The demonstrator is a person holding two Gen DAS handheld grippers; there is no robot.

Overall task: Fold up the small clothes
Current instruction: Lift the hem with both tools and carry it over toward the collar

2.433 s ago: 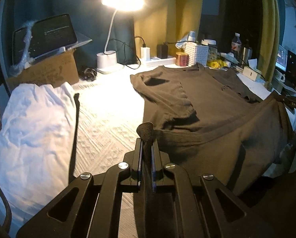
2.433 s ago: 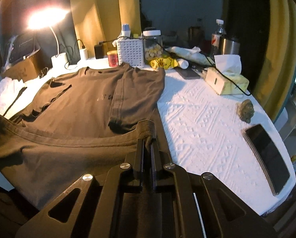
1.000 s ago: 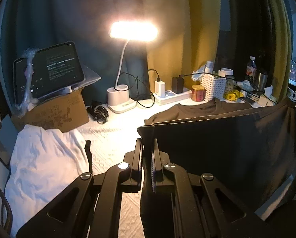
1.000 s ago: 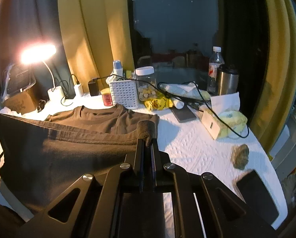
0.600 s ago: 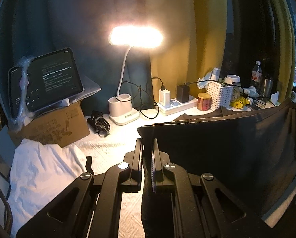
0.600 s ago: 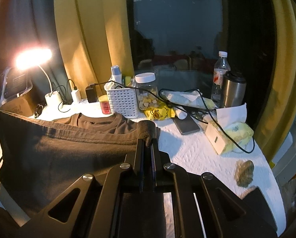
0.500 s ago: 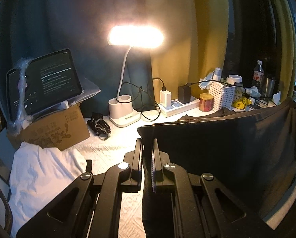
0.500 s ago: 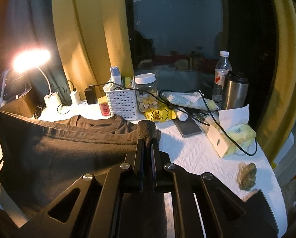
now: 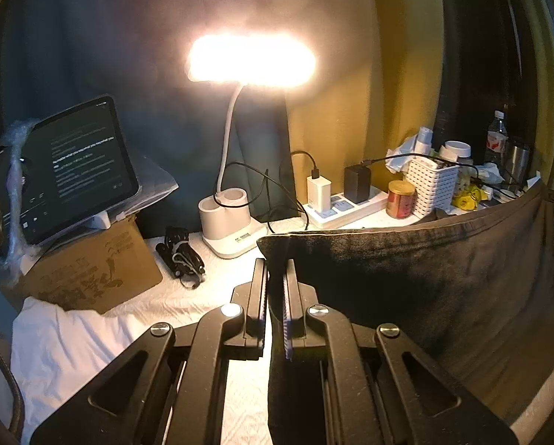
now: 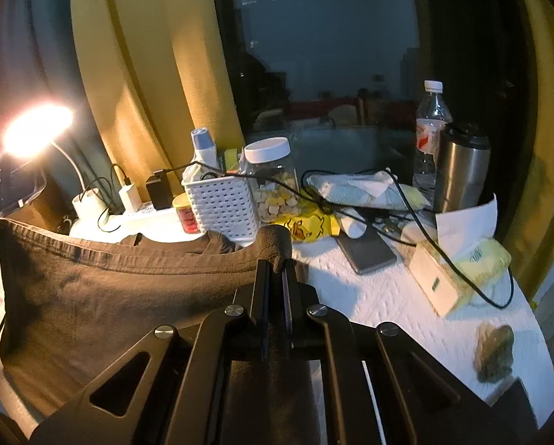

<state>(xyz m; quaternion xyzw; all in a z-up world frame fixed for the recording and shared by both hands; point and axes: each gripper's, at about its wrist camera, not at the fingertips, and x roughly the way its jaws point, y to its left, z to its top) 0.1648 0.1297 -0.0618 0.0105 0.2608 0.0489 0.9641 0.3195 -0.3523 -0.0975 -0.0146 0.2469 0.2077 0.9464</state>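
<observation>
A dark brown T-shirt [image 9: 443,278] hangs stretched between my two grippers, its hem held up above the white table cover [image 10: 388,296]. My left gripper [image 9: 275,263] is shut on the hem's left corner. In the right wrist view the same T-shirt [image 10: 110,289] spreads to the left, and my right gripper [image 10: 275,261] is shut on its right corner, which bunches above the fingers. The shirt's collar end [image 10: 187,244] still lies on the table behind the lifted part. The raised cloth hides the table beneath it.
At the back stand a lit desk lamp [image 9: 232,222], a power strip [image 9: 351,204], a white basket [image 10: 223,207], a jar [image 10: 273,185], a bottle [image 10: 430,129] and a steel tumbler [image 10: 460,170]. A tablet [image 9: 72,163] sits on a cardboard box; white cloth [image 9: 72,341] lies left. A phone [image 10: 366,248] and tissue pack [image 10: 462,270] lie right.
Both grippers have carried the raised hem toward the back of the table; the lamp, basket and jar now look nearer, and less of the shirt's flat part shows behind the hem.
</observation>
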